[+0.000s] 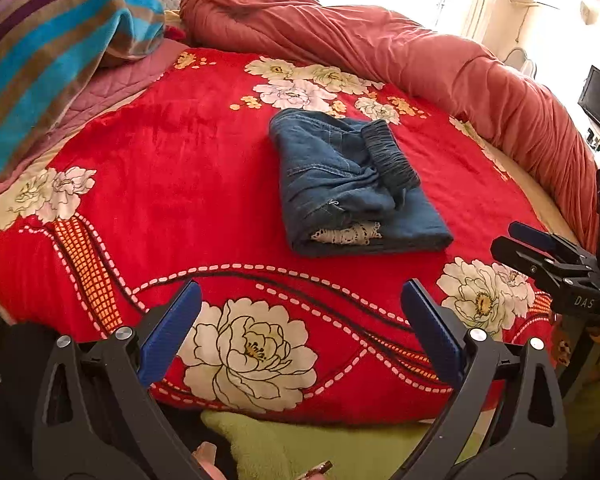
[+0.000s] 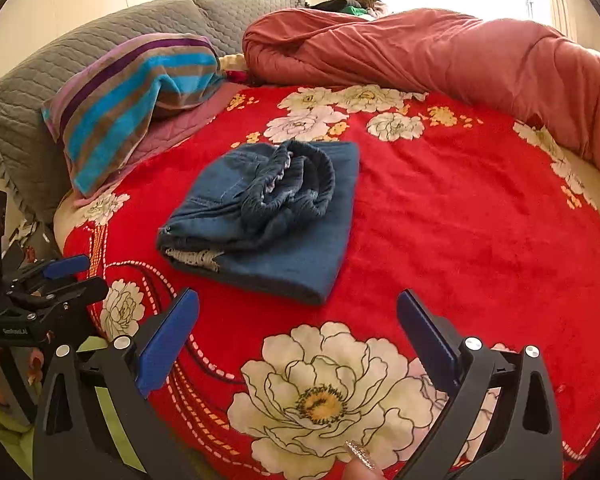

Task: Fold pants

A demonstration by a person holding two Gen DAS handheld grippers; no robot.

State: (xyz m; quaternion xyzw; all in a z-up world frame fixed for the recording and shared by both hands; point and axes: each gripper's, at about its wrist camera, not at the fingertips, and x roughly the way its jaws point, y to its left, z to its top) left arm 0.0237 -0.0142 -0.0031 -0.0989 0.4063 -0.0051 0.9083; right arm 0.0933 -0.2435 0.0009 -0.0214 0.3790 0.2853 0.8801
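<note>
Both tools hang over the near edge of the bed, pulled back from the work. The left gripper (image 1: 300,320) has its blue pads spread wide with nothing between them, and the right gripper (image 2: 298,324) is spread the same way, also empty. Each shows at the edge of the other's view, so they sit side by side, close together.

Beyond them, on the red floral blanket (image 1: 188,148), the pants (image 1: 352,184) lie as a compact blue denim bundle near the middle of the bed, well apart from both grippers and straight ahead of them. From the left gripper the bundle sits a little to the right; from the right gripper, a little to the left (image 2: 268,216). So it lies roughly between the two, neither clearly nearer. Its long axis runs from near to far, slanting slightly.

It looks to me already folded, with only a tidy-up possibly left: the gathered waistband (image 2: 300,176) is bunched loosely on top.

The right view shows that bunching and the smooth fold at the near right edge best; the left view shows a bit of white lace (image 1: 346,234) peeking from the near end more plainly.

Farther back lie a striped towel (image 2: 140,96) at left and a rolled pink quilt (image 2: 440,52) along the far side.
</note>
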